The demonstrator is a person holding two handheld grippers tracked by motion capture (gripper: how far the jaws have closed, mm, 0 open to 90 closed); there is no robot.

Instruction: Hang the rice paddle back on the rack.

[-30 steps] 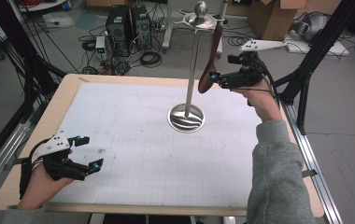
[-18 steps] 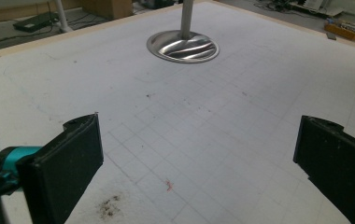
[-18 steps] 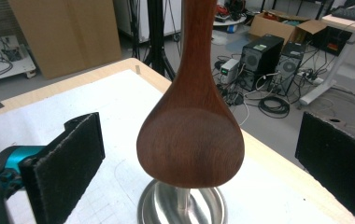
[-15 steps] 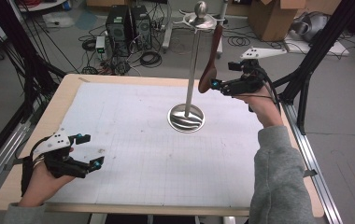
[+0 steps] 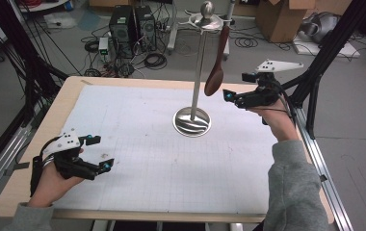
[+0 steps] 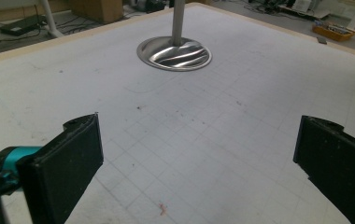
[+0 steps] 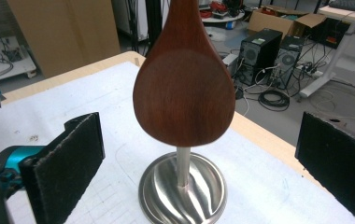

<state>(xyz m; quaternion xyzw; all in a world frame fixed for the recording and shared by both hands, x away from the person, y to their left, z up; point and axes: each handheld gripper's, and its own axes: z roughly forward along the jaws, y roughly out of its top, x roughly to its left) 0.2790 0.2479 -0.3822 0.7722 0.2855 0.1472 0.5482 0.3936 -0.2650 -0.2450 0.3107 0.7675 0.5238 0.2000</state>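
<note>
Right gripper (image 5: pixel 236 91), jaws spread, faces the dark-brown wooden spoon (image 5: pixel 215 72): smooth oval bowl, hanging from the steel stand (image 5: pixel 192 120).

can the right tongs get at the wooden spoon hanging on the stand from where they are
Probably yes: the right tongs are open, just beside the wooden spoon, whose bowl hangs free between the jaws in the right gripper view, with nothing in between.

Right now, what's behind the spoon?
In the right gripper view, the stand's pole and base show below the spoon; the upper pole is hidden behind its bowl.
</note>
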